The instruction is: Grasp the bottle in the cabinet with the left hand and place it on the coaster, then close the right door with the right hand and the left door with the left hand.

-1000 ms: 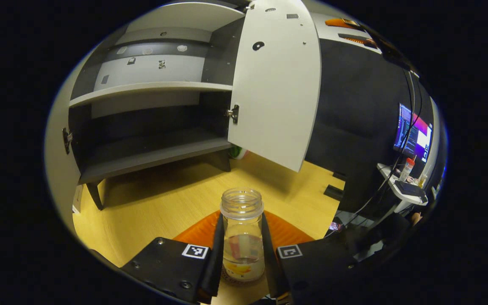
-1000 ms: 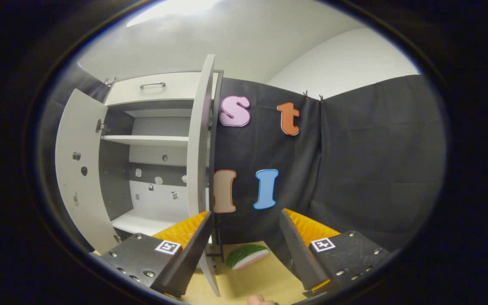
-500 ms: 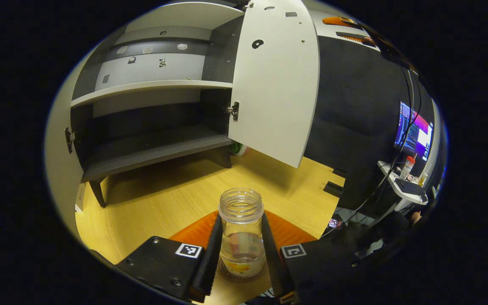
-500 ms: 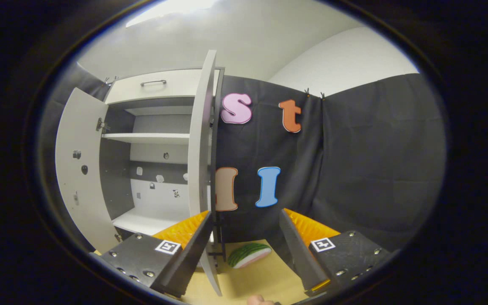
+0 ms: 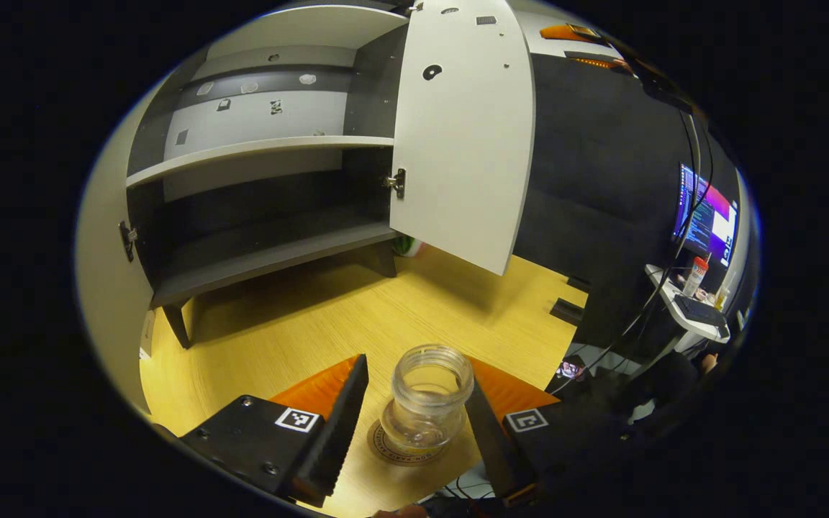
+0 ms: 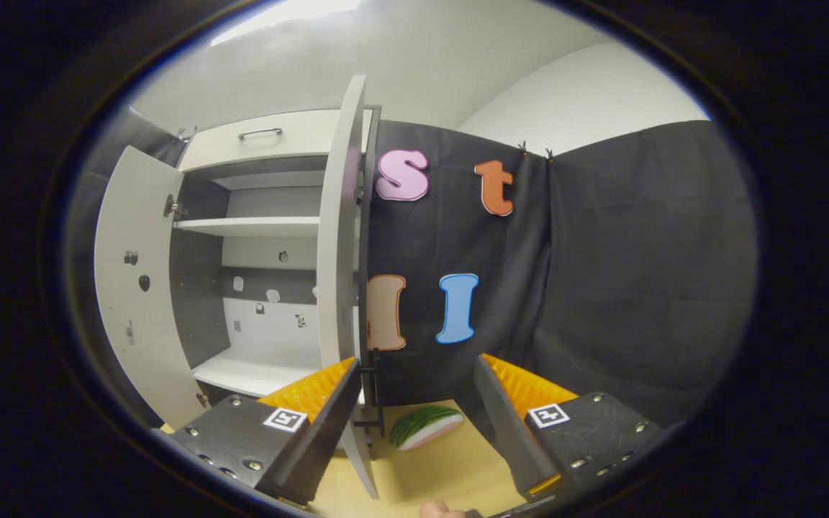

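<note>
- The bottle (image 5: 427,403) stands upright on the coaster (image 5: 406,446), on the wooden table (image 5: 299,324) in front of the cabinet (image 5: 263,187); the placing step looks done.
- The left gripper (image 5: 414,432) is released: its fingers stand apart on either side of the bottle, with gaps visible, and it looks down on the bottle's open mouth from above.
- Both doors are not yet shut: the right door (image 6: 339,273) stands edge-on, the left door (image 6: 134,288) swung wide.
- The right gripper (image 6: 414,424) hovers with jaws spread, holding nothing, pointed at the right door's lower edge, near a watermelon slice (image 6: 425,426) beside the cabinet.
- Judged next: push the right door closed.
</note>
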`<act>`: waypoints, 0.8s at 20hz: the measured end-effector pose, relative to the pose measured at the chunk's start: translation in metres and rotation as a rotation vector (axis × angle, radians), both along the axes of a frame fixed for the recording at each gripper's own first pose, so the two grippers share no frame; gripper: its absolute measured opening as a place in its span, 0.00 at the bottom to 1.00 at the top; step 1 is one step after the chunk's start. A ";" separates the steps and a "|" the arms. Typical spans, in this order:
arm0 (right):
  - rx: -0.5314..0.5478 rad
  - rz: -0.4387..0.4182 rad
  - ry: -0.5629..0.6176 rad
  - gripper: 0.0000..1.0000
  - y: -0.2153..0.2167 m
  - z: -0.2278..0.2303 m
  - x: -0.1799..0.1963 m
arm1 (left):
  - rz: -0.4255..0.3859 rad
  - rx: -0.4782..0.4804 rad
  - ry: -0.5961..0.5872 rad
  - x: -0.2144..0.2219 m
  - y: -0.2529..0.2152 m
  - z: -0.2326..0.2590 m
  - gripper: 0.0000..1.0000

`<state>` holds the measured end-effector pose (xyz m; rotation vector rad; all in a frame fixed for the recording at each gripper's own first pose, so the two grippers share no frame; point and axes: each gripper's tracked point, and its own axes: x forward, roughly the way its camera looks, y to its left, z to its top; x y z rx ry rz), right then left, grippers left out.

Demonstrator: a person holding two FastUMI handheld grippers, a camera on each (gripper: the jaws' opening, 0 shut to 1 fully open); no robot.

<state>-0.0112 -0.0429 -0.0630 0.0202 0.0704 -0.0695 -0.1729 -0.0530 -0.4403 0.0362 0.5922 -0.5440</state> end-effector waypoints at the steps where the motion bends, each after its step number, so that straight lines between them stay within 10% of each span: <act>1: 0.000 -0.001 0.002 0.96 0.000 0.000 0.000 | 0.002 -0.002 -0.003 0.000 0.000 0.004 0.82; 16: 0.012 -0.045 0.003 0.96 -0.016 -0.016 0.008 | 0.048 -0.070 -0.345 0.059 -0.014 0.195 0.79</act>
